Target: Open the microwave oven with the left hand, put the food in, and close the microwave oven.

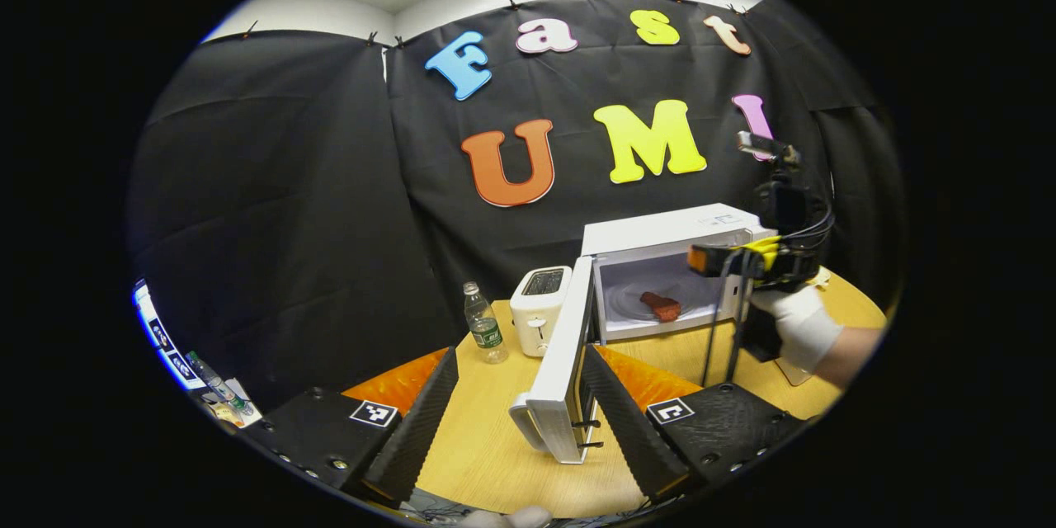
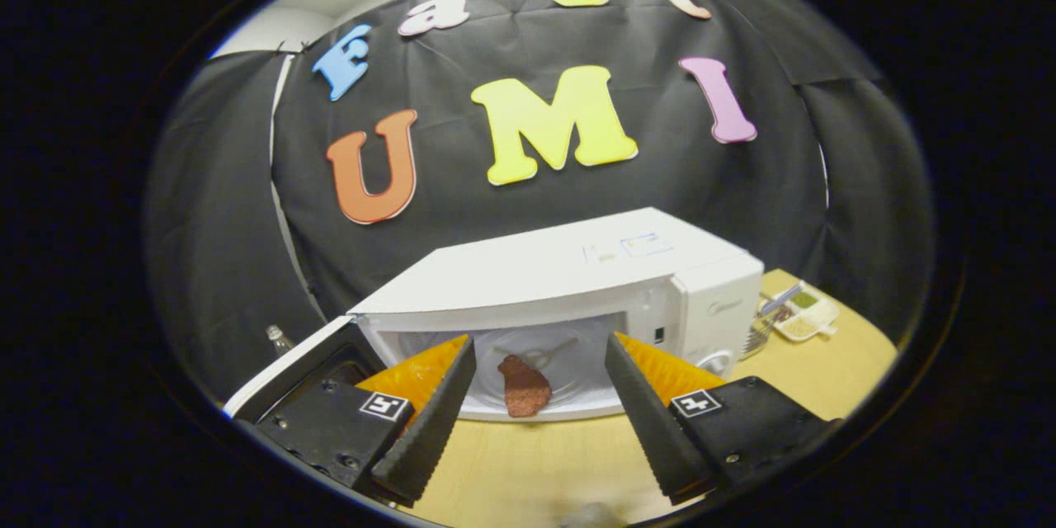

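Microwave (image 1: pixel 668 243) is sitting on table (image 1: pixel 487 437) w/ door (image 1: pixel 561 363) standing open, hinged at its left as left gripper view shows it. Food (image 1: pixel 661 307) is lying on turntable plate (image 1: pixel 631 301) inside cavity. Toaster (image 1: pixel 539 309) is standing just left of door, bottle (image 1: pixel 484 335) left of toaster, both near booth wall. Left gripper (image 1: pixel 520 421) is sitting in front of door, door edge lying btwn its spread fingers. Right gripper (image 2: pixel 536 421) is hovering in front of cavity, fingers apart, food lying btwn them farther back. Tray (image 2: pixel 804 315) is lying on table right of microwave in right gripper view.
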`<act>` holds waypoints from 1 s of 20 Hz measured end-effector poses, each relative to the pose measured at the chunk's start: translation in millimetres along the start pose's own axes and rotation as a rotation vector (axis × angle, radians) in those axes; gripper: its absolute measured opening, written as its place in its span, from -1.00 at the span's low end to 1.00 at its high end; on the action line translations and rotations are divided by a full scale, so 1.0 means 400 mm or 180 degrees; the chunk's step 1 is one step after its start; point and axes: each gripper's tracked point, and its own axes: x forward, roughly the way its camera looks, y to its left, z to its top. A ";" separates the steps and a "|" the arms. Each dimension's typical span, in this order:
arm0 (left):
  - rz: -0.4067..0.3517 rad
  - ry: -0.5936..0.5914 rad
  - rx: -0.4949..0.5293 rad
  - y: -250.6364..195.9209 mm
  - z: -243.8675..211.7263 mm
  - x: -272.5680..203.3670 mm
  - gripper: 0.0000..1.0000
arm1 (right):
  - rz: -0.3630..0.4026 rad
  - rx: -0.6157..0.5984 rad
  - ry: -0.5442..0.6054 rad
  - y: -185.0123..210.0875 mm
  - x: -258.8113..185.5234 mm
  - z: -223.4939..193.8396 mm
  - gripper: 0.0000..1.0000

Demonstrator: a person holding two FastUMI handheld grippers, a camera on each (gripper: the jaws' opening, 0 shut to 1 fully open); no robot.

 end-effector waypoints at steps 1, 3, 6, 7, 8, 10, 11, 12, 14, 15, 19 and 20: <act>0.0007 -0.0015 -0.0011 0.014 0.003 -0.002 0.87 | -0.0025 -0.0080 0.0015 -0.034 -0.042 0.025 1.00; 0.0033 -0.0040 -0.0048 0.040 0.012 0.001 0.87 | -0.0048 -0.0197 0.0084 -0.095 -0.117 0.047 0.82; 0.0100 -0.0062 -0.0040 0.081 0.015 0.019 0.88 | -0.0097 -0.0237 0.0174 -0.200 -0.246 0.087 0.82; 0.0119 -0.0065 -0.0050 0.093 0.010 0.027 0.88 | -0.0134 -0.0263 0.0197 -0.231 -0.280 0.100 0.82; 0.0143 -0.0054 -0.0065 0.103 0.005 0.036 0.88 | -0.0187 -0.0304 0.0194 -0.265 -0.322 0.139 0.82; 0.0203 -0.0045 -0.0104 0.126 -0.008 0.050 0.87 | -0.0255 -0.0330 0.0212 -0.309 -0.392 0.167 0.83; 0.0224 -0.0024 -0.0133 0.133 -0.019 0.062 0.87 | -0.0266 -0.0324 0.0229 -0.320 -0.426 0.177 0.82; 0.0215 -0.0003 -0.0168 0.134 -0.034 0.073 0.87 | -0.0292 -0.0338 0.0230 -0.333 -0.455 0.186 0.82; 0.0227 0.0012 -0.0233 0.141 -0.056 0.091 0.87 | -0.0361 -0.0374 0.0205 -0.356 -0.515 0.198 0.83; 0.0291 0.0032 -0.0258 0.159 -0.069 0.100 0.88 | -0.0375 -0.0362 0.0189 -0.358 -0.538 0.201 0.83; 0.0365 0.0060 -0.0288 0.188 -0.087 0.123 0.87 | -0.0405 -0.0286 0.0212 -0.373 -0.585 0.198 0.83; 0.0349 0.0073 -0.0291 0.188 -0.092 0.125 0.88 | -0.0419 -0.0253 0.0225 -0.376 -0.590 0.196 0.83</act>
